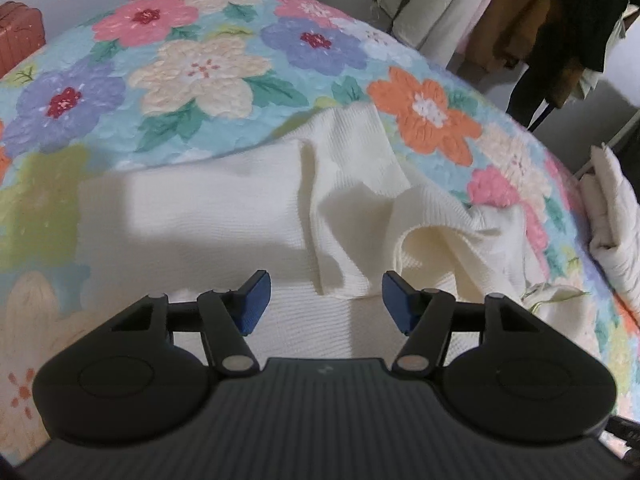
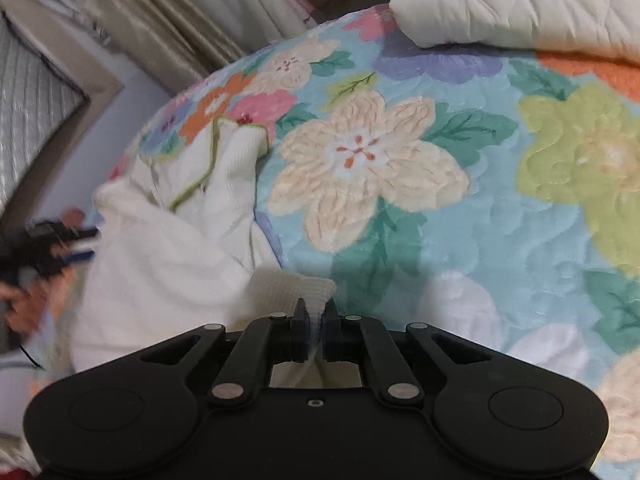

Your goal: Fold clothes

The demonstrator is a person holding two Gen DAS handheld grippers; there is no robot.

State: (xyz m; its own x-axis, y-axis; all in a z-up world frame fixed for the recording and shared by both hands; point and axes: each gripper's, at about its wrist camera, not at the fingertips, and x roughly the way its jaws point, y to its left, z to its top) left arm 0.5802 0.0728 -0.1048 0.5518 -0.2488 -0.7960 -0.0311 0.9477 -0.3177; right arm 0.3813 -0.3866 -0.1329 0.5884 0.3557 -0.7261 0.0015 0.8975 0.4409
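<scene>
On the flower-patterned quilted bed (image 1: 224,56), a cream waffle-knit garment (image 1: 208,216) lies rumpled, its long axis running left-right ahead of the left gripper (image 1: 323,300), whose fingers are spread just above it. The right gripper (image 2: 315,320) pinches a corner, nearer the bare bedspread. A white padded coat (image 2: 520,0) lies well apart.

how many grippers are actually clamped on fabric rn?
1. The right gripper is shut on a corner of the cream garment. The left gripper is open above it, holding nothing.
</scene>
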